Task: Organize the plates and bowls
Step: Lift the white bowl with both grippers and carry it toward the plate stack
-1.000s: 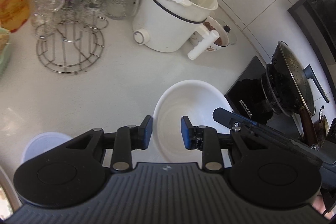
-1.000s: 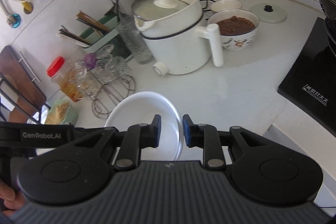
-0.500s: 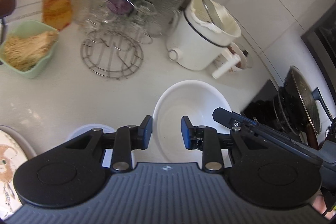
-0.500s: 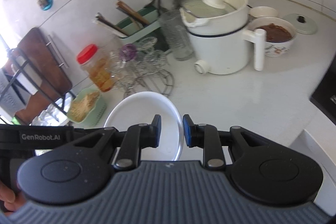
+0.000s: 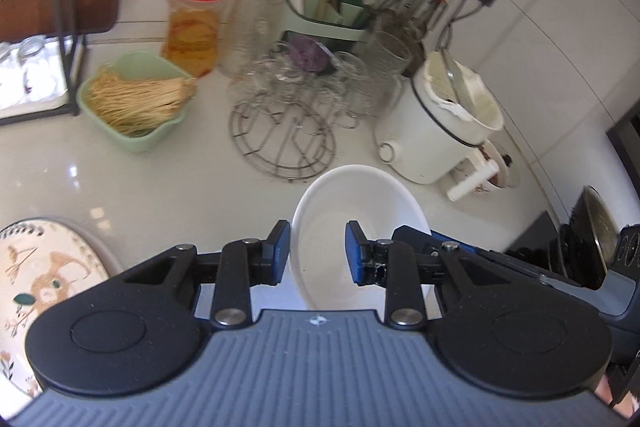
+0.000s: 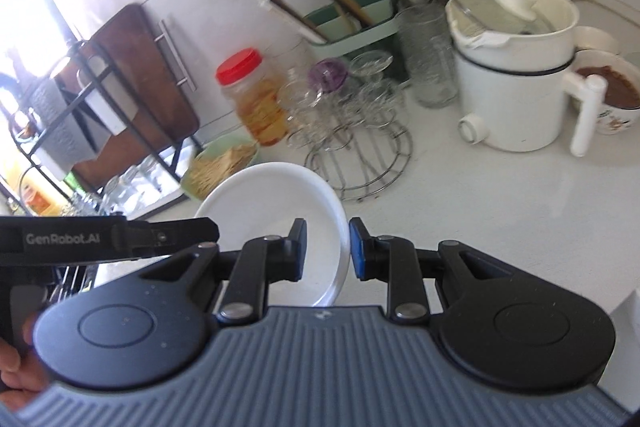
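Bowl and both grippers have moved along the desk in the last second. Before, the white cooking pot sat right behind the bowl. Now the pot is off to the right side, and the green dish of dry noodles, the red-lid jar and a picture plate at the left edge have come into view. I think this means the bowl is being carried toward the place where the plates are kept, so the sorting is under way but not done.

The white bowl is up off the desk, held from two sides. The left gripper pinches the bowl's near left rim, with one blue pad outside and one inside. The right gripper pinches the right rim the same way. Both have kept the same narrow squeeze on the rim.

Counting now. There is one white bowl being carried. There is one picture plate, partly cut off by the edge of the left view. There is one bowl of brown food behind the pot, with one more small white bowl behind that. There is one green noodle dish, one jar, one cooking pot and one wire rack with clear glass cups on it. The cups are too blurry to count.
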Demonstrator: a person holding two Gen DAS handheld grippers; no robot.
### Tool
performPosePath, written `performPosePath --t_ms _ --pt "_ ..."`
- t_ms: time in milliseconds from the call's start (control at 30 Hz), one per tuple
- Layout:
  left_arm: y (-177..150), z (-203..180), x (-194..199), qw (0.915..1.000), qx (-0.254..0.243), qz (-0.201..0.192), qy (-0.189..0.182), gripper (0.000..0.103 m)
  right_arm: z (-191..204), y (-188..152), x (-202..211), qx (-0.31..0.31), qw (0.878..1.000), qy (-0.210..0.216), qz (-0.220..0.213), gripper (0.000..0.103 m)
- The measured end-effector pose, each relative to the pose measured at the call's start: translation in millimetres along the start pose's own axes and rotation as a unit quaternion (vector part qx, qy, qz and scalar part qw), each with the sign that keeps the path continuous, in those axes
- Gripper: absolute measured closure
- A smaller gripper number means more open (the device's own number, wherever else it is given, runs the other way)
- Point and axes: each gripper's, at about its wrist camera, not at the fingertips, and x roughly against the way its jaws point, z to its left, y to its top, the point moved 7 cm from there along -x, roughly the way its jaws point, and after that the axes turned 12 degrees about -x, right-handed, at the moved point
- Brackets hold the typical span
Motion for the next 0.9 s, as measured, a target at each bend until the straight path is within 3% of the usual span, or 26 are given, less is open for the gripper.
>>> performPosePath --t_ms 200,467,667,900 --pt "-7 23 -3 0.9993 0.017 -0.001 0.032 0.07 13 -16 -27 0.021 0.999 0.004 0.045 0.076" --pt "-32 58 -21 0.997 0.038 0.038 0.056 0.07 23 -48 -63 0.044 0.994 -0.011 0.097 0.076" --pt "-45 67 -29 0.9964 0.044 0.05 0.052 0.07 21 -72 -74 0.056 0.99 -0.027 0.126 0.076" --pt "-50 68 -35 0.9964 0.039 0.059 0.046 0.07 20 -76 -76 0.069 0.989 -0.04 0.125 0.076"
